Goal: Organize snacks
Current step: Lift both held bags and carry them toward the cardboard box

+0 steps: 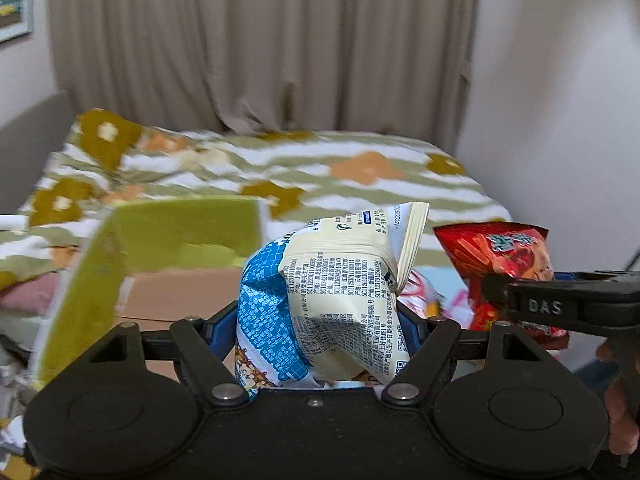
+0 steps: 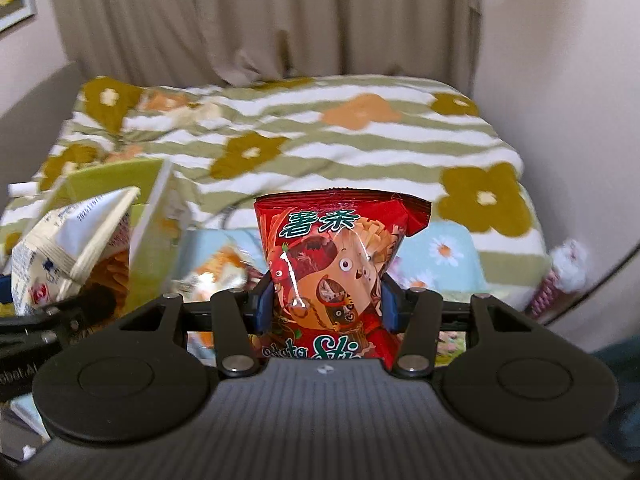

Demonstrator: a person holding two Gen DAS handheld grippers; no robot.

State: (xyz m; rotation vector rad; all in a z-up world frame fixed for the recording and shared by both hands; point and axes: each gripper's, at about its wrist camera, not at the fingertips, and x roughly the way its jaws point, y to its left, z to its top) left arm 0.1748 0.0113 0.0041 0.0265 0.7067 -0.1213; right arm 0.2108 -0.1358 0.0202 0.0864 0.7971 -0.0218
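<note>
My left gripper (image 1: 320,320) is shut on a blue and cream snack bag (image 1: 324,296), crumpled between the blue pads, held in the air. The same bag shows at the left of the right wrist view (image 2: 68,248). My right gripper (image 2: 326,304) is shut on a red potato-stick bag (image 2: 336,268), upright between its pads; it also shows at the right of the left wrist view (image 1: 504,256). A green-flapped cardboard box (image 1: 168,248) stands open just left of the left gripper, and in the right wrist view (image 2: 152,216) at the left.
A bed with a green-striped flower quilt (image 2: 360,140) lies ahead, beige curtains (image 1: 260,40) behind it. More snack packets (image 2: 216,268) lie blurred below the grippers. A white wall (image 2: 560,80) is at the right, a pink fluffy item (image 2: 560,276) by the bed corner.
</note>
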